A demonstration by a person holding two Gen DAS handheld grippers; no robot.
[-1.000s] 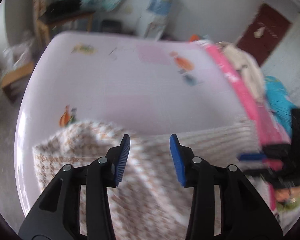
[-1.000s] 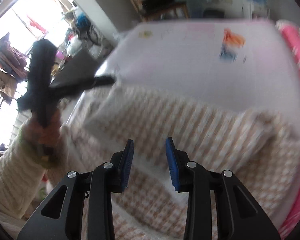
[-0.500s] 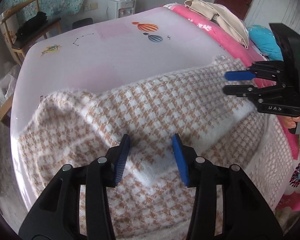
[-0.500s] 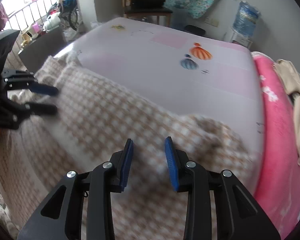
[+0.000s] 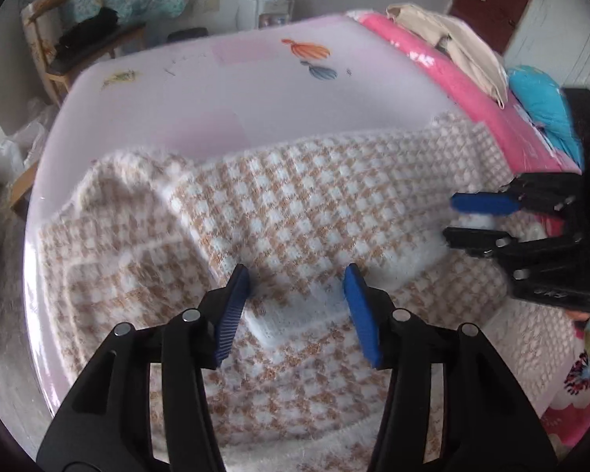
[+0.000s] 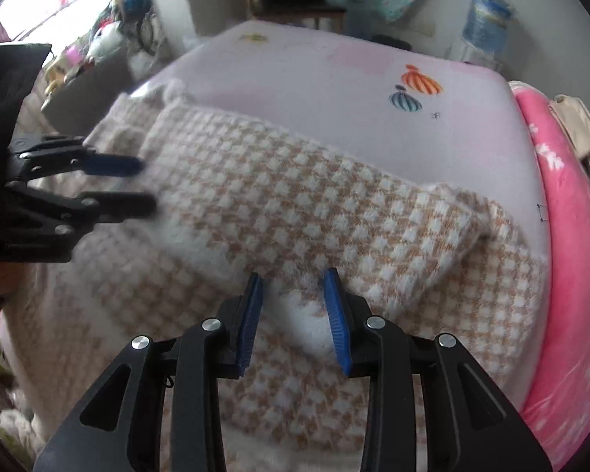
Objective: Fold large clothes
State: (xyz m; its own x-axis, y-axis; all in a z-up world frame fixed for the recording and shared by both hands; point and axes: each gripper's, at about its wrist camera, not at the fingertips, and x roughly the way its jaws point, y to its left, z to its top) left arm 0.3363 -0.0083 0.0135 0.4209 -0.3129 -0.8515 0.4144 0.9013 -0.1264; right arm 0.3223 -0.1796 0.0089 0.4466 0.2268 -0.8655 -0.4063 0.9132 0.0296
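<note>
One checked sweater (image 5: 295, 212), two grippers

Left gripper (image 5: 297, 306) angled down over a brown-and-white checked sweater (image 5: 295, 212), jaws opening, nothing pinched between them. Sweater folded across a pale pink bed (image 5: 216, 98). Right gripper (image 5: 468, 216) at right edge, jaws apart.

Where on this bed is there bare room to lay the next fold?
Bare: the pale pink sheet beyond the brown-and-white checked knit garment, up to the balloon prints. Crowded: the pink blanket edge, with beige clothes piled on it.
</note>
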